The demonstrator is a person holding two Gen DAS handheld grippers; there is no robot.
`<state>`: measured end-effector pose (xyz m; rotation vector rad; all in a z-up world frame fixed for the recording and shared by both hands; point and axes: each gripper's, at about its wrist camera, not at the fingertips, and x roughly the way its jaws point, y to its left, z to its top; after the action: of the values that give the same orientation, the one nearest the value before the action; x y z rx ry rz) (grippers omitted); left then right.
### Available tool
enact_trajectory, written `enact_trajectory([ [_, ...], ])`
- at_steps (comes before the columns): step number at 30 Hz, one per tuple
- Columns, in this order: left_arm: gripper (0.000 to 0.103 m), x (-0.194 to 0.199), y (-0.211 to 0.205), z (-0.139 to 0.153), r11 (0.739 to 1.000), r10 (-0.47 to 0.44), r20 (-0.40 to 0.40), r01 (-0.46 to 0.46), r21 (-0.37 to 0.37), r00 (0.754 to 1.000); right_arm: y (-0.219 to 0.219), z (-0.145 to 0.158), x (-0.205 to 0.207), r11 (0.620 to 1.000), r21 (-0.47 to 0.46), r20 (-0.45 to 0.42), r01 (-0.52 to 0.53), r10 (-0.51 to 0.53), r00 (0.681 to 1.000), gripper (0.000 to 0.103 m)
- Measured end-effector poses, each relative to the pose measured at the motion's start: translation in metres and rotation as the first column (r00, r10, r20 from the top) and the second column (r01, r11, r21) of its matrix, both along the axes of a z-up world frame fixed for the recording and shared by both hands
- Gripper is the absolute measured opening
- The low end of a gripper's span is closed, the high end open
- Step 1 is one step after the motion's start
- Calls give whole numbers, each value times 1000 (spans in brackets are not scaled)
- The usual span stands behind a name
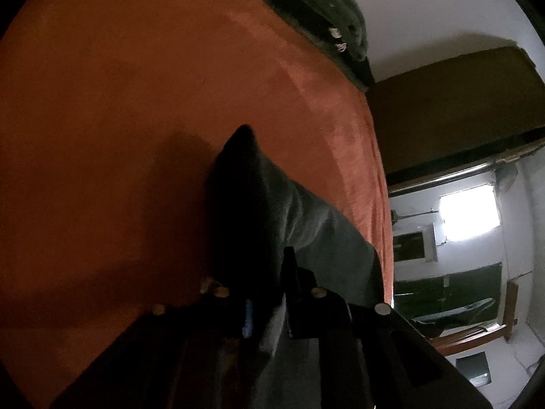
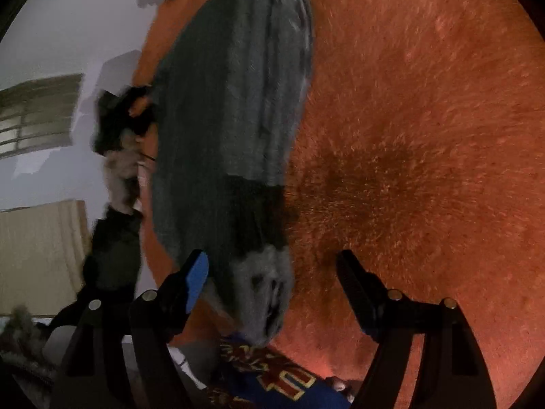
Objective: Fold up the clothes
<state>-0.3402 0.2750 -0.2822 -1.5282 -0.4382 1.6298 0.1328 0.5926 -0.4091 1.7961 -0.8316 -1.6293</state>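
Grey garment pinched in your left tongs, right tongs still free

Grey garment lies in a long strip on the orange bedcover, running along the bed's edge beside the wall. Your left tongs have nearly closed, and dark grey cloth sits bunched between the jaws and rises out of them to a peak. In that dim view it looks like a grip on the fabric. I cannot see the pads pressing, so treat the hold as likely rather than certain.

Your right tongs stand wide open and hold nothing. The near end of the grey strip lies between the blue-padded finger and the black one, closer to the blue side, with neither finger touching it as far as I can tell. A blue printed garment shows at the bottom of that view, below the strip's end.

My reading: you are in the pick-up part of a fold, with one end taken and the other waiting. The next move calls for your right tongs to come down over the near end and close on the full thickness of cloth, not just a top layer. Keep the blue printed piece out of the bite. Once both ends are held, lift them evenly so the strip does not twist, then carry one end over the other.

Dark stacked items sit at the far edge of the bedcover, so fold short of them.
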Motion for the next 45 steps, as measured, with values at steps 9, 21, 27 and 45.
enact_trajectory([
  [9,44,12,-37,17,999,44,12,-44,-15,999,-52,-33,-37,990,-137,-4,-36,35,999,85],
  [21,46,81,-159,45,978,173,26,-175,110,985,-143,-53,-41,982,-148,-5,-116,117,993,85],
  [27,46,129,-136,30,994,67,41,-70,79,997,-163,-49,6,976,-141,9,-164,167,986,85],
  [45,47,153,-114,20,997,-12,67,6,75,998,-140,-45,55,955,-155,-54,251,-262,964,41],
])
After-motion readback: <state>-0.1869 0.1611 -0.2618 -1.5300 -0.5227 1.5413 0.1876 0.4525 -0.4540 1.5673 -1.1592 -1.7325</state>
